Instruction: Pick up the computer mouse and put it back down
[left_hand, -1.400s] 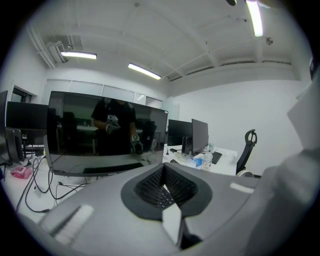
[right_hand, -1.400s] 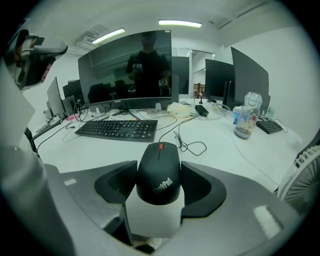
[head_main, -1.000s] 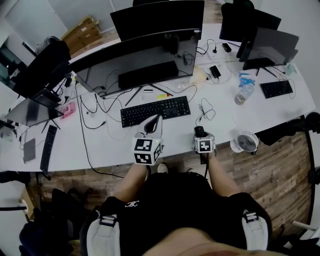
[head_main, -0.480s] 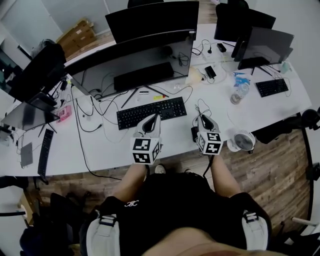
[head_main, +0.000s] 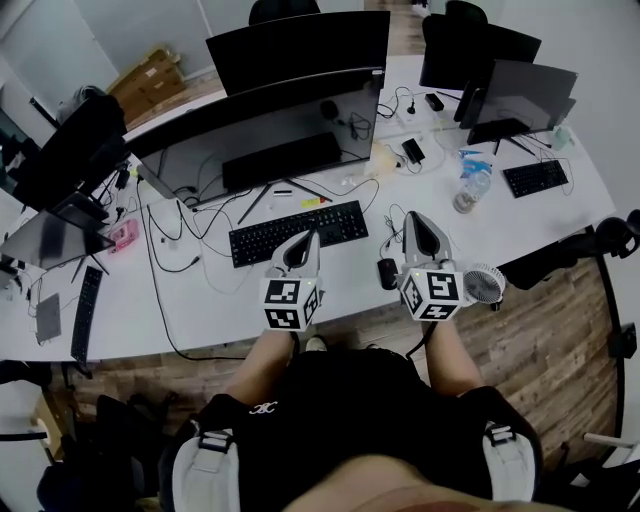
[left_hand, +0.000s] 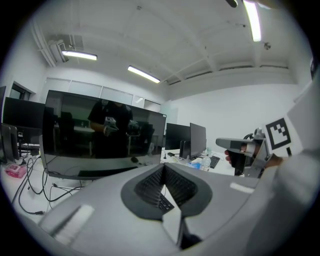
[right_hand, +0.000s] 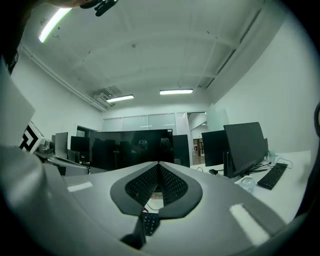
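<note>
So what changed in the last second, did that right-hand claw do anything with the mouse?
The right gripper came away from the mouse, shifting up and to the right. Its jaws, wide apart a second ago, have closed on nothing. The mouse lies on the desk about where it was. The left gripper stayed put, shut and empty.

White desk (head_main: 215, 295): keyboard (head_main: 298, 232), mouse (head_main: 387, 272), fan (head_main: 484, 284), bottle (head_main: 467, 192), monitors (head_main: 270, 130).
</note>
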